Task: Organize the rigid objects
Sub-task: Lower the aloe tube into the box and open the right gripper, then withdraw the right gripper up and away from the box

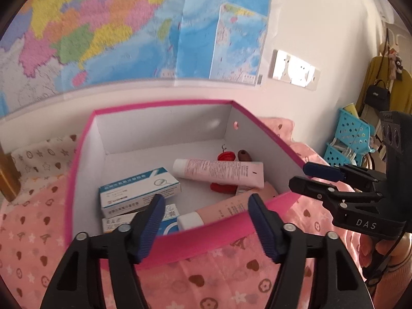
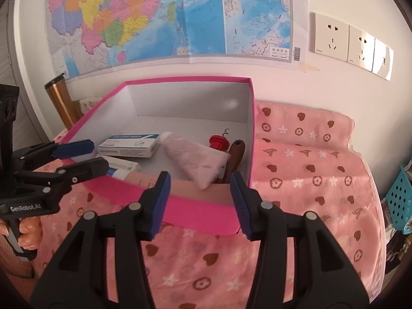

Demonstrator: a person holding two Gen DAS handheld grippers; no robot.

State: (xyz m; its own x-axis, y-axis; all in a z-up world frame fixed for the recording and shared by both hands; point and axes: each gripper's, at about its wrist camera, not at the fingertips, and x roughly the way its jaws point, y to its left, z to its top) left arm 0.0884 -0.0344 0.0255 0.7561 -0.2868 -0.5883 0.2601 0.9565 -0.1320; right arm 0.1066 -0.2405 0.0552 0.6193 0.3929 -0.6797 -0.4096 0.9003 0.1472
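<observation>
Pink box [image 1: 164, 247] on the bed [image 2: 309, 170], holding two cartons [image 1: 140, 191], two tubes [image 1: 219, 171], a red spool [image 1: 226, 156] and a brown handle [image 2: 235, 154]. Left gripper [image 1: 206, 228] and right gripper [image 2: 199, 203] both gape empty over the near rim. The cartons look light and stiff: take them across the flat faces. The tubes look soft and slick: grip mid-body, gently.

A home bedroom: pink blanket [image 2: 309, 175]; wall map [image 2: 167, 18]; hanging handbag [image 1: 378, 95].
</observation>
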